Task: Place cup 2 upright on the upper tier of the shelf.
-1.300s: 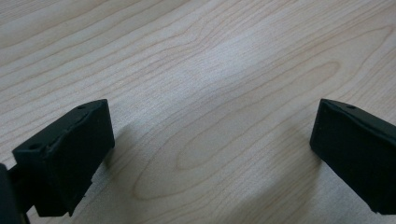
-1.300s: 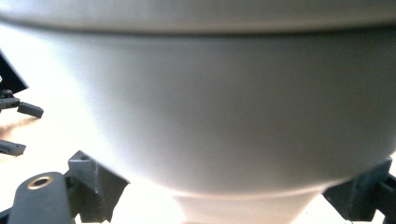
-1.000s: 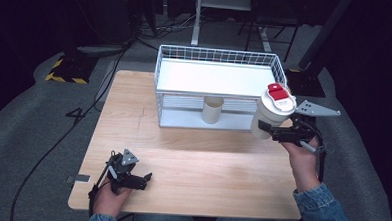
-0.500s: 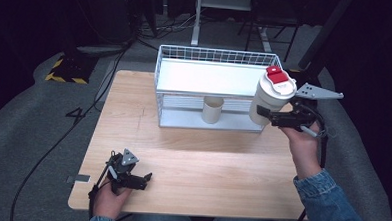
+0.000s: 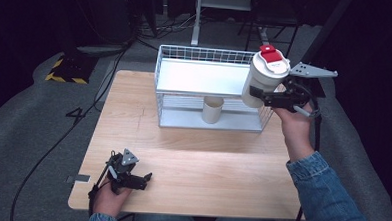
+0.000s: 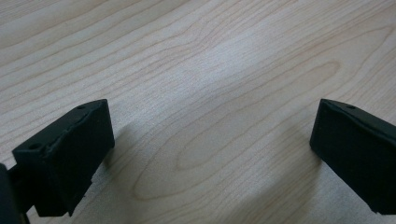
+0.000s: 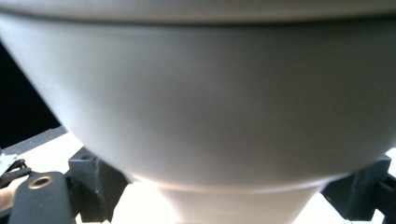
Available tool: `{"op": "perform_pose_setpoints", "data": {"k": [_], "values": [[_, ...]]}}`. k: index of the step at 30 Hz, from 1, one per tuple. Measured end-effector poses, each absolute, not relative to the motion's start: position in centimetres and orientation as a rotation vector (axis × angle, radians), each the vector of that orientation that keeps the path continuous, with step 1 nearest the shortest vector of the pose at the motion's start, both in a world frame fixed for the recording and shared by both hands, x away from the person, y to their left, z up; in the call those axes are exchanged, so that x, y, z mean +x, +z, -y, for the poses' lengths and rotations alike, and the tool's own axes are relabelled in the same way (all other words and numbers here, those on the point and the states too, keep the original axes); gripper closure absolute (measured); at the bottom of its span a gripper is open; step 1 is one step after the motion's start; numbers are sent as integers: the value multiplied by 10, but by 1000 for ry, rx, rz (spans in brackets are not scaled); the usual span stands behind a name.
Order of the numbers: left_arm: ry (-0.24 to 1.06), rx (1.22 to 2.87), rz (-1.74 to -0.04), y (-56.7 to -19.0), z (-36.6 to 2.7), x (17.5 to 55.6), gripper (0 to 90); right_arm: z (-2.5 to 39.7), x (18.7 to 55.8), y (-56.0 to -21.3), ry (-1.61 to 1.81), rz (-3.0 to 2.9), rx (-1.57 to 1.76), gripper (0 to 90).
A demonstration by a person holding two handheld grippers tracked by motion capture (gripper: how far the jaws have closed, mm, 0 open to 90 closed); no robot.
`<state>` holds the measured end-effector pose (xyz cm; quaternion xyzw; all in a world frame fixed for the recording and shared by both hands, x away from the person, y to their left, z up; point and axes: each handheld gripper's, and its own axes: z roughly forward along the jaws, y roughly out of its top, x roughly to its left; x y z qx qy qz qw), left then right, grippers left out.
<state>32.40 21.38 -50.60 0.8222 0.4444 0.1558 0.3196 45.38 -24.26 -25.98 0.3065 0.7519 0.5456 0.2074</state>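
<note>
Holding a white container (image 5: pixel 264 79) with a red lid (image 5: pixel 272 54), the right gripper (image 5: pixel 264 97) has its jaws closed on the lower part of the body, where it becomes narrower. In the right gripper view the pale wall of the container (image 7: pixel 201 107) comes very close to the camera, and the two black jaws stand at both sides of its narrow base. The container is in the air, a little tilted, above the right end of the white wire basket (image 5: pixel 186 54) that stands at the far side of the wooden table (image 5: pixel 206 176).

I judge the container to be stiff plastic with a smooth, rather slippery wall. Because the body is wider at the top, a grip low on it can let it tip or slide, so a hold nearer to the middle would be safer. If it is full or empty I cannot tell, so its weight stays unknown.

A small cream cup (image 5: pixel 213 110) stands in the lower part of the basket. The left gripper (image 5: pixel 140 180) rests on the near left part of the table, with jaws wide apart and nothing between them; bare wood (image 6: pixel 210 93) lies under it.

The foot of the container is hidden by the jaws, and any label is too small to read.
</note>
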Motion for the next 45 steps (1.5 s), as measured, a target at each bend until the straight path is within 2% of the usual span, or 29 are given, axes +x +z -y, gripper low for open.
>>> {"op": "perform_pose_setpoints", "data": {"k": [25, 45], "values": [[403, 2166, -1165, -506, -213, 326, 3, 194, 519, -251, 1463, -2106, 870, 149], [408, 2168, -1161, -506, -214, 327, 3, 165, 548, -264, 1450, -2108, 905, 149]]}}
